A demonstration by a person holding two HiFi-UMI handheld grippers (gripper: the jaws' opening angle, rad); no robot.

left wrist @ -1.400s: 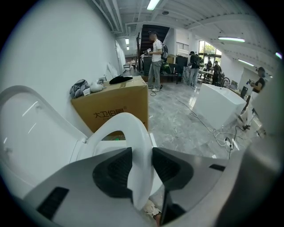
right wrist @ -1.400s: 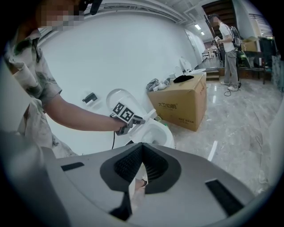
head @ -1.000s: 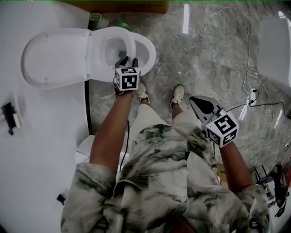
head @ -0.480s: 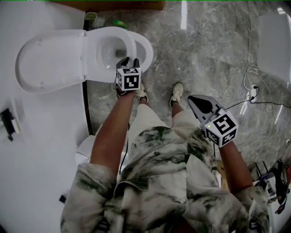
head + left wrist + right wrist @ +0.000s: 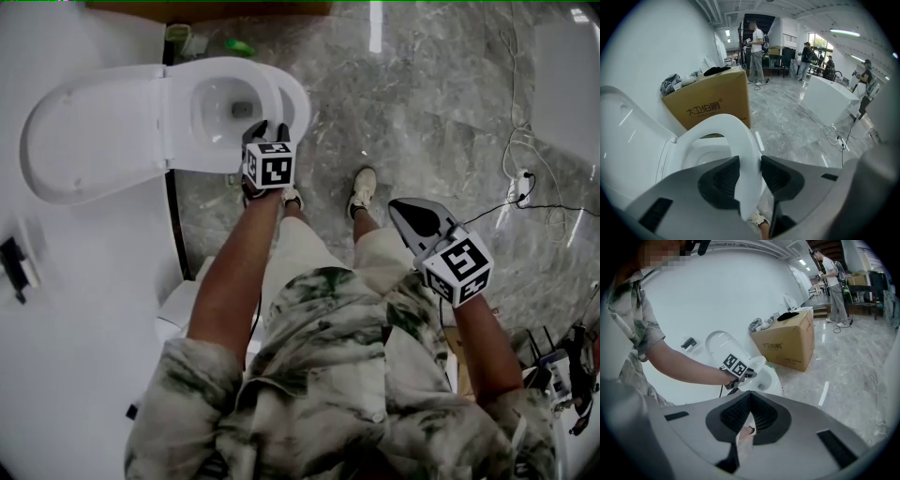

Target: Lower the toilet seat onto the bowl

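A white toilet stands against the white wall. Its lid (image 5: pixel 89 131) is swung back toward the wall, and the seat ring (image 5: pixel 275 86) is part-way raised over the bowl (image 5: pixel 225 108). My left gripper (image 5: pixel 265 129) is shut on the seat's front rim. In the left gripper view the seat (image 5: pixel 736 136) runs between the two dark pads of the left gripper (image 5: pixel 751 176), with the bowl (image 5: pixel 701 157) beneath. My right gripper (image 5: pixel 417 220) hangs over the floor by the person's right leg. The right gripper (image 5: pixel 750 411) is shut on nothing, with the toilet (image 5: pixel 764 373) ahead of it.
A brown cardboard box (image 5: pixel 710 105) stands right behind the toilet, with a small green thing (image 5: pixel 239 45) beside it. The person's feet (image 5: pixel 361 192) are on the marble floor in front of the bowl. Cables (image 5: pixel 520 178) trail at the right. Several people (image 5: pixel 757 47) stand far off.
The toilet has slid left and a little up in the head view. My left gripper keeps its hold on the seat rim. The right gripper has barely moved.
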